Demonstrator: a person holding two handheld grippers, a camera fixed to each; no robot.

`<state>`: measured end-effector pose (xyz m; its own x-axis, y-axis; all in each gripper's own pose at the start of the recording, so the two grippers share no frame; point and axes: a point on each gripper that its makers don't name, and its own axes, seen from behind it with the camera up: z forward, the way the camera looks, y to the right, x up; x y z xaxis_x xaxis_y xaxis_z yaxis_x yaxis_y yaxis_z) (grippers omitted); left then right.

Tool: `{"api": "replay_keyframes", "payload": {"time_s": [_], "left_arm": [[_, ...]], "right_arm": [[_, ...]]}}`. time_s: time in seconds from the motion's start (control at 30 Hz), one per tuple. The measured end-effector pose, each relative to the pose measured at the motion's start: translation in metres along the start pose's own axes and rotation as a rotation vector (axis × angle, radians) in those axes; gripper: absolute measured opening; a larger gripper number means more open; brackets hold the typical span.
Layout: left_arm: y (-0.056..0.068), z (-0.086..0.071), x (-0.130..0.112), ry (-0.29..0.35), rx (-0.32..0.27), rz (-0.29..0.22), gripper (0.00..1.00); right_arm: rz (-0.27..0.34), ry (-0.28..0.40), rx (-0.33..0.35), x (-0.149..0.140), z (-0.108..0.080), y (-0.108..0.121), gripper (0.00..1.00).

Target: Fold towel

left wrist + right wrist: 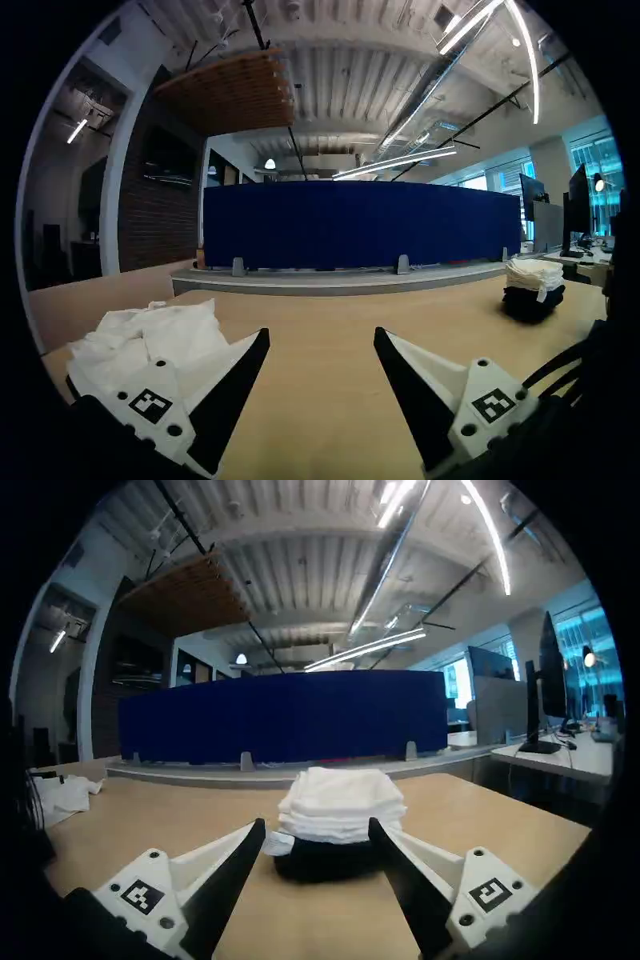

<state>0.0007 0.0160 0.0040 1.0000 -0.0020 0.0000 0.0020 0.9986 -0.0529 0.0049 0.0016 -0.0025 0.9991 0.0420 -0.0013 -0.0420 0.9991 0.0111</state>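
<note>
My left gripper (321, 332) has its fingers (232, 376) apart, and the crumpled white towel (152, 336) lies on the table (320, 400) beside one finger. My right gripper (314, 822) is apart too, facing a stack of folded towels (342, 800).
</note>
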Motion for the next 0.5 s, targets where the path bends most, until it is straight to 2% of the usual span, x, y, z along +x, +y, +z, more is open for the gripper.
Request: {"api": "replay_keyframes", "payload": {"time_s": [0.2, 0.5], "left_arm": [[-0.0008, -0.0004, -0.0003, 0.0, 0.0, 0.0, 0.97], [0.0002, -0.0013, 0.0001, 0.0, 0.0, 0.0, 0.97]], "right_arm": [[-0.042, -0.002, 0.01, -0.002, 0.0007, -0.0077, 1.0], [-0.042, -0.002, 0.002, -0.0061, 0.0013, -0.0052, 1.0]]}}
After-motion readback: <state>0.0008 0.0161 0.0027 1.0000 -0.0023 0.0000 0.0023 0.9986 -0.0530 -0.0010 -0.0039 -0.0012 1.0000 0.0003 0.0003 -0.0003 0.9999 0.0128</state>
